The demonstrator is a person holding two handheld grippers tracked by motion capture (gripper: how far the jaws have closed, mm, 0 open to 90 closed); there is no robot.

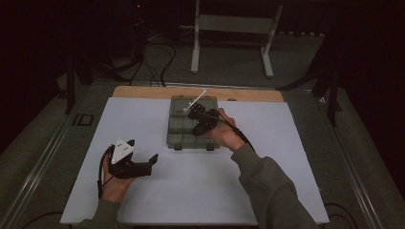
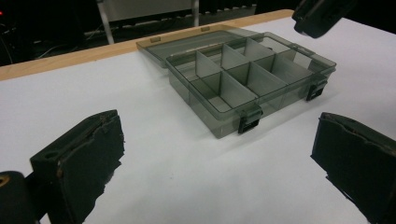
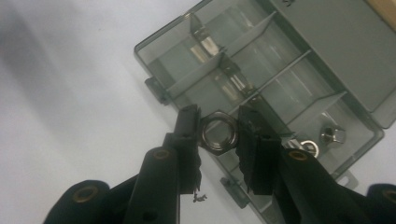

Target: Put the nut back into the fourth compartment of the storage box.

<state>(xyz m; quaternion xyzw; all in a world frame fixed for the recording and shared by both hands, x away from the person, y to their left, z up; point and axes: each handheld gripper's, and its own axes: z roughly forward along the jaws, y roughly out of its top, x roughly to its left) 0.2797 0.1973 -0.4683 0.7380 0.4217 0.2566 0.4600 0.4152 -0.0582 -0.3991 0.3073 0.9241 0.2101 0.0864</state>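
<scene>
The left tongs (image 1: 143, 153) rest low on the white counter (image 1: 143, 200), well to the near left of the box, their jaws spread wide with nothing between them. They look idle — this hand is much the farther from the work.

The grey divided box (image 1: 181, 133) lies at the far middle of the counter with its lid (image 2: 187, 42) folded open toward the far edge.

The right tongs (image 3: 219, 133) are clamped on a large hex nut (image 3: 219, 132), one jaw on each side of it, its bore facing the right gripper view's camera. They hang directly over the box, so the nut's way lies straight down. Two smaller bits of hardware (image 3: 322, 140) already sit in a compartment at the box's right end. Judging by this, the drop turns on which cell lies below the nut.
</scene>
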